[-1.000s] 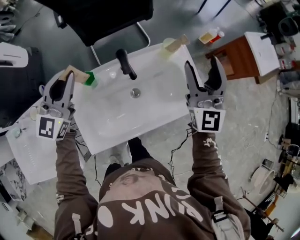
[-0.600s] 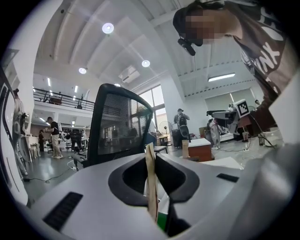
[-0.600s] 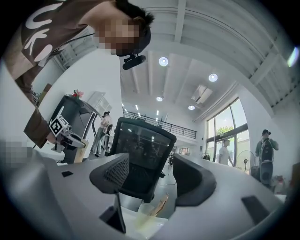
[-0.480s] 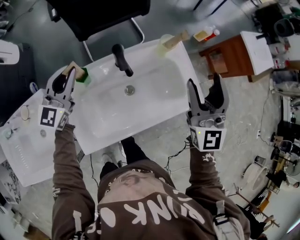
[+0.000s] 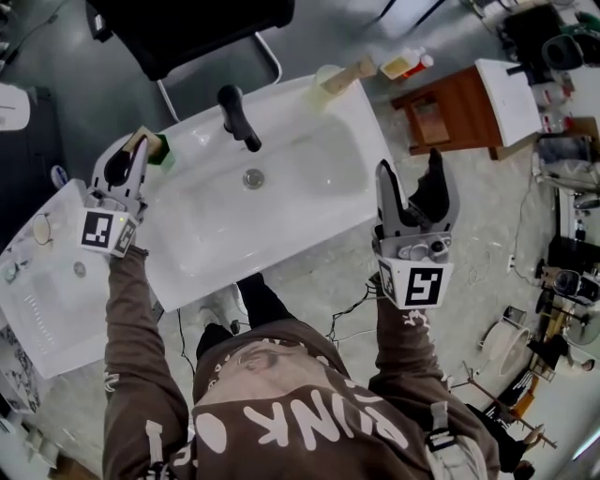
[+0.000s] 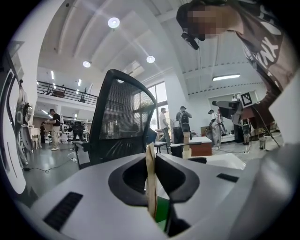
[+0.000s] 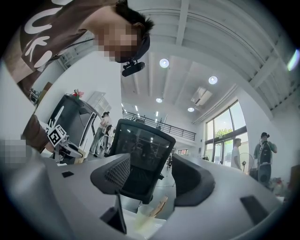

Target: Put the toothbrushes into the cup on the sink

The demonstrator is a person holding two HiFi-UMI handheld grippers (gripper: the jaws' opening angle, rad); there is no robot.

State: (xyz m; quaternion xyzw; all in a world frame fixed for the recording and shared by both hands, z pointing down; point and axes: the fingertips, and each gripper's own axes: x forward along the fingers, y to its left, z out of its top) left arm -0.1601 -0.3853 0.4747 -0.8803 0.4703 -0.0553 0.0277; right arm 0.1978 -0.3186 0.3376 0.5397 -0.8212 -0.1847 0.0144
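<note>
A white sink (image 5: 309,202) with a black faucet (image 5: 237,115) fills the middle of the head view. At its far right corner stands a pale translucent cup (image 5: 327,77) with a wooden toothbrush (image 5: 350,73) leaning out of it. My left gripper (image 5: 139,153) hovers at the sink's far left corner, shut on a beige toothbrush with a green part (image 5: 161,150); the left gripper view shows the thin beige strip (image 6: 151,185) pinched in the gripper (image 6: 153,161). My right gripper (image 5: 411,169) hangs off the sink's right edge, jaws wide but closing, nothing between them. The right gripper view looks past the gripper (image 7: 150,171) to the cup (image 7: 140,219).
A black office chair (image 5: 192,26) stands behind the sink. A brown wooden table (image 5: 448,111) and a bottle (image 5: 409,64) are at the far right. A second white basin (image 5: 47,300) lies at the left. Several people stand in the room's background.
The right gripper has drawn a little back and to the right, away from the sink's edge. The left gripper keeps its hold at the sink's far left corner.
</note>
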